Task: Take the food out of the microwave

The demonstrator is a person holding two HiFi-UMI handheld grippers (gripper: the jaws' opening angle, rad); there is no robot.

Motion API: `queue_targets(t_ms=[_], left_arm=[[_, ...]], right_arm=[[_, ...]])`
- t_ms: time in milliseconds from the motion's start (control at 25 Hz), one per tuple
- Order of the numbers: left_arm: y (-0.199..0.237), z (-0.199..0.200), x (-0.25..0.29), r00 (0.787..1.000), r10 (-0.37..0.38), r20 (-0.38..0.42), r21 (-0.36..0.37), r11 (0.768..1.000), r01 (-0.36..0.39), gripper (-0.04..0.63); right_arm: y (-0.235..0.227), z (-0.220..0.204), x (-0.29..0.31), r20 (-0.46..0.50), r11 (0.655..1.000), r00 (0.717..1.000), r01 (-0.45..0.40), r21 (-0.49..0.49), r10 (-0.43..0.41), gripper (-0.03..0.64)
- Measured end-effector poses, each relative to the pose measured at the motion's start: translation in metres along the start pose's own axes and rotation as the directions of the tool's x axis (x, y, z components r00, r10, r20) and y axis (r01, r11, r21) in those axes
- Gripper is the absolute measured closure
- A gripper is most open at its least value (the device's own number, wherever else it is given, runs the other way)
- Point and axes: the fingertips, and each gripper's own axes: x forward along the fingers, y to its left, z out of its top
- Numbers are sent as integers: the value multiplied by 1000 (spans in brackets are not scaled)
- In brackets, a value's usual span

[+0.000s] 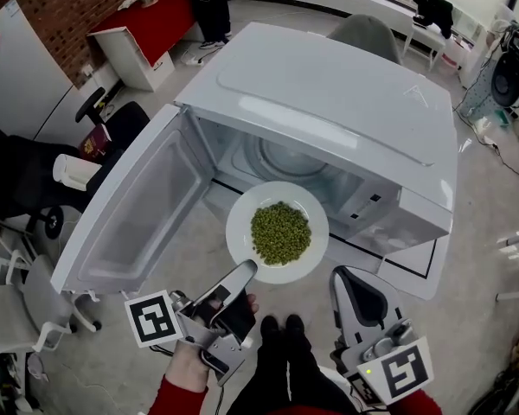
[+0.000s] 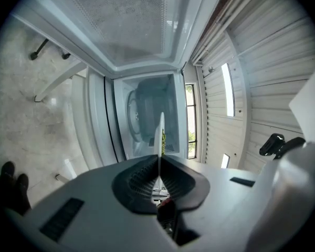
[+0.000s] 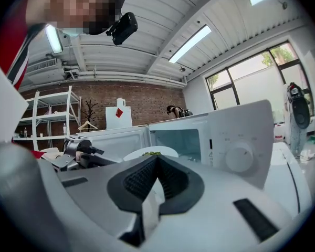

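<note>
A white plate [image 1: 278,232] heaped with green peas hangs in the air just in front of the open white microwave [image 1: 329,102]. My left gripper [image 1: 249,269] is shut on the plate's near rim. In the left gripper view the plate [image 2: 160,135] shows edge-on between the closed pads, with the microwave's cavity [image 2: 147,114] behind it. My right gripper [image 1: 340,273] hovers to the right of the plate, apart from it, jaws shut and holding nothing. The right gripper view has its gripper [image 3: 156,159] in front of the plate [image 3: 149,153] and the microwave's control knob [image 3: 239,158].
The microwave door [image 1: 134,223] swings wide open to the left. A black office chair [image 1: 112,119] and a red cabinet [image 1: 147,24] stand at the far left, and a person [image 1: 209,7] stands at the back. My shoes [image 1: 281,325] show on the floor below.
</note>
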Motion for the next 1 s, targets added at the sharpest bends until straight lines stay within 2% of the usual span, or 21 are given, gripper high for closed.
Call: queue_targets(t_ms=[80, 400, 640, 1000], left_arm=[[-3, -8, -7, 1000, 2, -6, -9, 1000, -2, 572], [-14, -41, -27, 998, 9, -57, -38, 999, -11, 572], [-38, -59, -36, 998, -20, -63, -56, 998, 17, 572], [-49, -82, -56, 997, -28, -75, -67, 997, 23, 572]], right_arm=[[-2, -5, -12, -26, 1000, 1000, 12, 10, -11, 603], [-4, 6, -36, -7, 1000, 1000, 23, 7, -23, 603], [-1, 14, -55, -25, 999, 999, 35, 27, -34, 603], [8, 20, -76, 11, 1000, 1000, 15, 13, -15, 603]])
